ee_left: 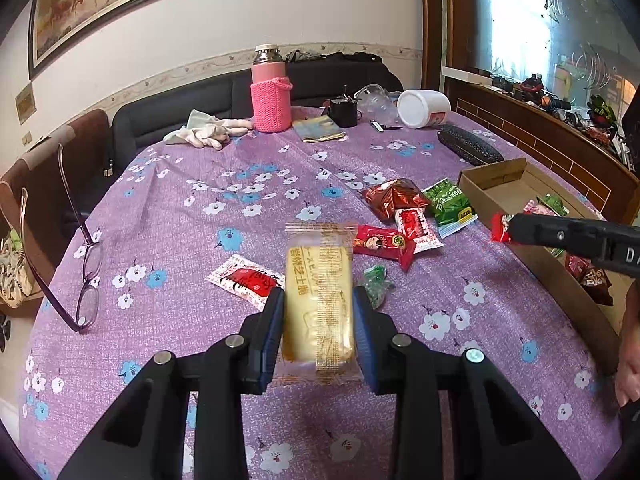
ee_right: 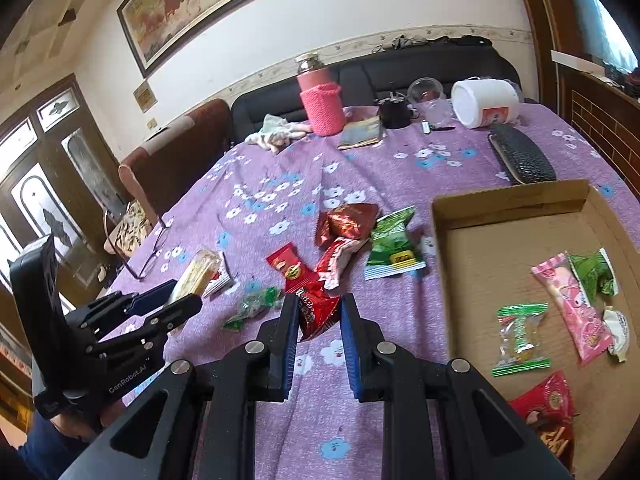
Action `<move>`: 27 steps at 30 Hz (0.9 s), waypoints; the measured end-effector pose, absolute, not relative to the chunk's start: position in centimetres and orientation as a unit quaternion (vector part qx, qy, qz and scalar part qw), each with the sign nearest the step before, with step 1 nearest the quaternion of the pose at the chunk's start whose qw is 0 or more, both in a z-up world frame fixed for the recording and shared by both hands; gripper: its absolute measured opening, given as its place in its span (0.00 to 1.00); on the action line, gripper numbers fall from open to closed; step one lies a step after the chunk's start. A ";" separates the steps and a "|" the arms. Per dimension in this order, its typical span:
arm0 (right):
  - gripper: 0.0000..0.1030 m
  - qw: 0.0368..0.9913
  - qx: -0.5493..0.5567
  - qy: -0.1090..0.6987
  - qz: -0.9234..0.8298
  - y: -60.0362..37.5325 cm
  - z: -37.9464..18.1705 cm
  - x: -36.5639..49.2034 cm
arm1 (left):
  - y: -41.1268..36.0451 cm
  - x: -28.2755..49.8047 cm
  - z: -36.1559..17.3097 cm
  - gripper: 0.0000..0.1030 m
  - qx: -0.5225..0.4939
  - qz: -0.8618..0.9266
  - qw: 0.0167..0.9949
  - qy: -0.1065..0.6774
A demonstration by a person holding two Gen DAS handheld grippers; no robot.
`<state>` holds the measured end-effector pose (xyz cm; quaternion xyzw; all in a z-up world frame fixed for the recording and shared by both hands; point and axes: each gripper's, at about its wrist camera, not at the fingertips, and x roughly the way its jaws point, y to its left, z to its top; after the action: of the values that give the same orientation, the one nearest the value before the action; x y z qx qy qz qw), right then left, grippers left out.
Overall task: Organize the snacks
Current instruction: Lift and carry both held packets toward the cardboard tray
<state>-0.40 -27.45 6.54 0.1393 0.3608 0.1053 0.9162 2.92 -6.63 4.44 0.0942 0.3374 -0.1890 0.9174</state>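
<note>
- Currently the left hand-held gripper (ee_left: 318, 300) is clamping a yellow cake packet (ee_left: 319, 292) between its blue pads, jaws partly closed on the packet's sides, holding it lengthwise above the desk (ee_left: 180, 208).
- Right hand-held gripper (ee_right: 320, 308) is pinching a small red snack packet (ee_right: 316, 308); jaws are nearly closed on it, above the purple flowered cloth just left of the cardboard box (ee_right: 508, 200).
- Loose snacks are lying mid-desk: a red foil bag (ee_right: 346, 222), a green packet (ee_right: 394, 246), a red-and-white packet (ee_left: 244, 278), a small green candy (ee_right: 252, 306).
- Box is sitting at the desk's right edge, holding a pink packet (ee_right: 572, 304), green-wrapped sweets (ee_right: 520, 338) and a red bag (ee_right: 548, 404).
- Eyeglasses (ee_left: 86, 268) are resting at the desk's left edge.
</note>
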 end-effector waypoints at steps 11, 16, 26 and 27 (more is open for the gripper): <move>0.21 0.919 0.159 0.349 0.093 -29.5 7.4 -0.8 | -8.4 2.0 5.9 0.32 0.125 -0.177 0.920 0.327; 0.21 0.918 0.171 0.349 0.082 -30.5 7.5 -0.9 | -10.2 1.3 6.9 0.32 0.128 -0.189 0.919 0.322; 0.21 0.915 0.213 0.340 0.048 -34.4 8.1 -1.1 | -16.5 -0.7 8.0 0.32 0.123 -0.248 0.906 0.321; 0.21 0.913 0.220 0.341 0.040 -35.1 8.0 -1.1 | -17.4 -1.0 8.2 0.32 0.124 -0.257 0.903 0.320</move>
<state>-1.05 -35.07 8.04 0.2196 0.3409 0.0405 0.9132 -1.05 -17.43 8.23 0.1237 0.3201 -0.2573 0.9034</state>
